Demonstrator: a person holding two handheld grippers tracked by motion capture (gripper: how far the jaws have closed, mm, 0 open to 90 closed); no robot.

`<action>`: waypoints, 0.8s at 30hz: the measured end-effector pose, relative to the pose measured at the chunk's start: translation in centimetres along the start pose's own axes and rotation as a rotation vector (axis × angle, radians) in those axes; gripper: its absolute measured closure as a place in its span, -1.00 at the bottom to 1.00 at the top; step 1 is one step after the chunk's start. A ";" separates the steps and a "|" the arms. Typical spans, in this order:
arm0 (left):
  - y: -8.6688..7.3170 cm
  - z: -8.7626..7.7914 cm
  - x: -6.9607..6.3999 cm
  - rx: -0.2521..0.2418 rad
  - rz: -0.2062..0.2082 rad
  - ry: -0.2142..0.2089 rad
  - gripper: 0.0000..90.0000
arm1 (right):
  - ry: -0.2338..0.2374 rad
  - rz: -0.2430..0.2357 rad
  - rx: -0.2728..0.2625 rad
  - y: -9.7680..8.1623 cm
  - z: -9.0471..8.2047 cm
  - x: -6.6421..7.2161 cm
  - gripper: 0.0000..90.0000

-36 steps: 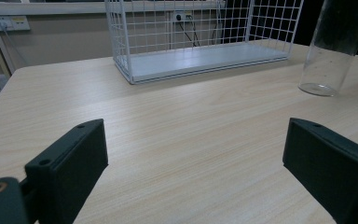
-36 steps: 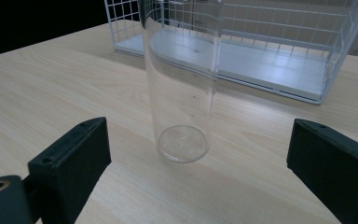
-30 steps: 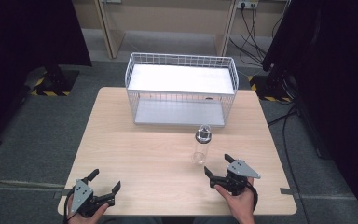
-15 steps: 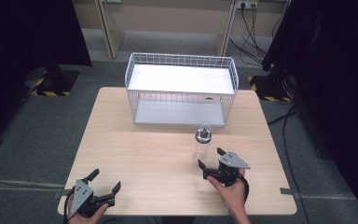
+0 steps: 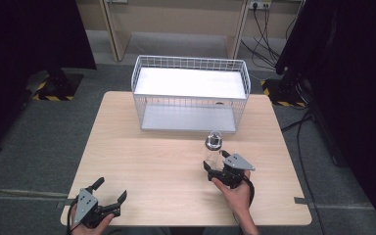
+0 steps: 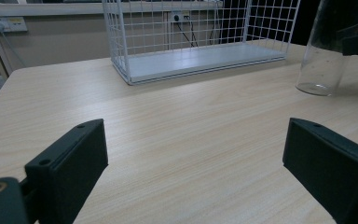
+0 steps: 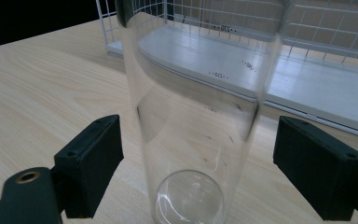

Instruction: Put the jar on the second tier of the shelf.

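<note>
A clear glass bottle (image 5: 213, 149) with a silver cap stands upright on the wooden table (image 5: 152, 156), in front of the white wire basket (image 5: 191, 93). My right gripper (image 5: 216, 166) is open right at the bottle, its jaws on either side of the glass without touching. In the right gripper view the bottle (image 7: 196, 116) stands between the two black jaws, and the gripper (image 7: 198, 168) is spread wide. My left gripper (image 5: 110, 192) is open near the table's front left edge with nothing in it. In the left gripper view the bottle (image 6: 326, 51) is far off at the right.
The wire basket (image 6: 196, 32) has a white floor and stands at the back middle of the table. Cables and dark curtains lie beyond the table. Bare wood stretches between the two grippers.
My right gripper has moved forward and left until its jaws flank the bottle. The left gripper has stayed in place.
</note>
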State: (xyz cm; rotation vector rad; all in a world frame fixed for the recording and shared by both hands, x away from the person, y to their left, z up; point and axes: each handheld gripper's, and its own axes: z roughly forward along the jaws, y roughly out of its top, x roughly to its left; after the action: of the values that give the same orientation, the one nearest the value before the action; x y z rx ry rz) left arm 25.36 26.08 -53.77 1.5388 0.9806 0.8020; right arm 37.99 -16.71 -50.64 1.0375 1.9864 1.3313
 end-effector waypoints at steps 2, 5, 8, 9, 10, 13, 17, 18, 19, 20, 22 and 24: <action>0.0 0.0 0.0 0.000 0.001 0.000 -0.87 | 0.002 -0.001 -0.001 0.1 0.4 0.1 -0.60; 0.0 0.0 0.0 0.000 0.001 -0.001 -0.87 | 0.004 0.002 -0.004 0.1 0.7 0.1 -0.56; 0.0 0.0 0.0 0.001 0.001 -0.001 -0.87 | -0.001 -0.001 -0.017 0.1 1.2 0.2 -0.46; 0.0 0.0 0.0 0.000 0.001 -0.002 -0.87 | -0.003 0.000 -0.019 0.1 1.3 0.2 -0.45; 0.0 0.0 0.0 0.000 0.001 -0.002 -0.87 | -0.004 0.002 -0.022 0.0 1.4 0.2 -0.43; 0.0 0.0 0.0 0.000 0.002 -0.003 -0.87 | -0.006 0.007 -0.029 0.0 1.6 0.2 -0.39; 0.0 0.0 0.0 0.000 0.003 -0.004 -0.87 | -0.005 0.008 -0.047 0.0 1.7 0.2 -0.30; 0.0 0.0 0.0 0.000 0.003 -0.004 -0.87 | -0.009 0.006 -0.049 0.0 1.8 0.3 -0.30; 0.0 0.0 0.0 0.001 0.004 -0.005 -0.87 | -0.011 0.007 -0.054 -0.1 1.8 0.3 -0.30; 0.0 0.0 0.0 0.001 0.004 -0.005 -0.87 | -0.011 0.007 -0.056 -0.1 1.8 0.3 -0.30; 0.0 0.0 0.0 0.001 0.005 -0.005 -0.87 | -0.013 0.006 -0.059 -0.1 1.8 0.3 -0.30; 0.0 0.0 0.0 0.000 0.004 -0.005 -0.87 | -0.015 0.005 -0.061 -0.1 1.8 0.4 -0.30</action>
State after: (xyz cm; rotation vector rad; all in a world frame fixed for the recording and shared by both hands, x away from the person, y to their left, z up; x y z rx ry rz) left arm 25.35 26.07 -53.77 1.5429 0.9743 0.8009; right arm 39.09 -15.52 -51.44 1.0222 1.9211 1.3743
